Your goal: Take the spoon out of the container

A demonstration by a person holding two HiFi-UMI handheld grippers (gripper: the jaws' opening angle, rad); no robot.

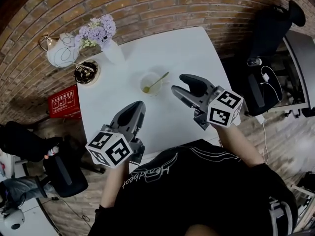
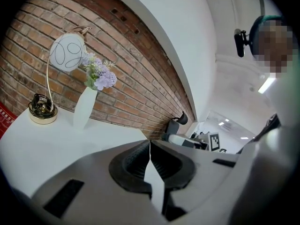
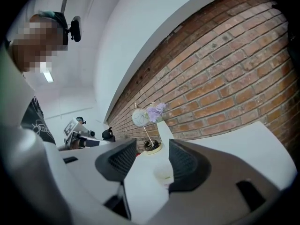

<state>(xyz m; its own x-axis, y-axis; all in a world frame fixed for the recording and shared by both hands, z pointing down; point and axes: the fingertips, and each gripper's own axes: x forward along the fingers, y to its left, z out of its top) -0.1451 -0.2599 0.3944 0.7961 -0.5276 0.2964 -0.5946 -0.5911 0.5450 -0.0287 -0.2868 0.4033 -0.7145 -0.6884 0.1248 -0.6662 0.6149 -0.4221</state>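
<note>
A clear round container (image 1: 148,83) stands on the white table (image 1: 162,48), and a gold spoon (image 1: 157,82) leans in it with its handle up to the right. My right gripper (image 1: 178,84) hovers just right of the container, open with nothing between its fingers. In the right gripper view the right gripper (image 3: 152,156) frames the pale container (image 3: 163,175) low between the jaws. My left gripper (image 1: 137,105) is shut and empty, nearer the table's front edge, below and left of the container. The left gripper (image 2: 150,146) shows its pads meeting.
A white vase of purple flowers (image 1: 110,48) and a globe lamp (image 1: 63,50) on a gold base (image 1: 87,73) stand at the table's far left corner. A red box (image 1: 64,102) sits on the floor at left. A black chair (image 1: 270,28) is at right.
</note>
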